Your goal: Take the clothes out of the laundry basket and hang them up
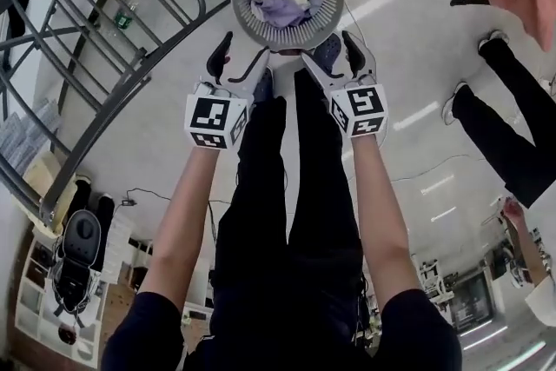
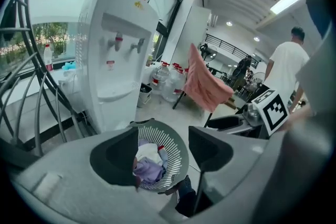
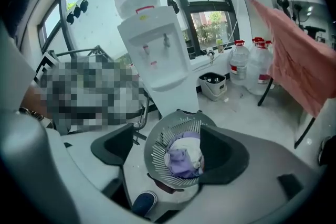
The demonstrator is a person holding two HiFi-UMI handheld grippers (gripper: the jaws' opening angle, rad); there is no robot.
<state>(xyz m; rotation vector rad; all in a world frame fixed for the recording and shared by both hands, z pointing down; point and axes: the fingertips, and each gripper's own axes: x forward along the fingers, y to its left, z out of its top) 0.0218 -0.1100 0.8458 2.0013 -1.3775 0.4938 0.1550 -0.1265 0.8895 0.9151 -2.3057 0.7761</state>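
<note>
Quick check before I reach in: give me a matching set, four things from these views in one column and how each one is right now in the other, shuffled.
Things:
1. laundry basket
2. pink cloth
3. water dispenser
4. left gripper

States:
A. draped, hanging
B. jaws apart, holding nothing
C. grey, with clothes inside
D. white, standing upright

Pairs: 1-C; 2-A; 3-D; 4-B.
</note>
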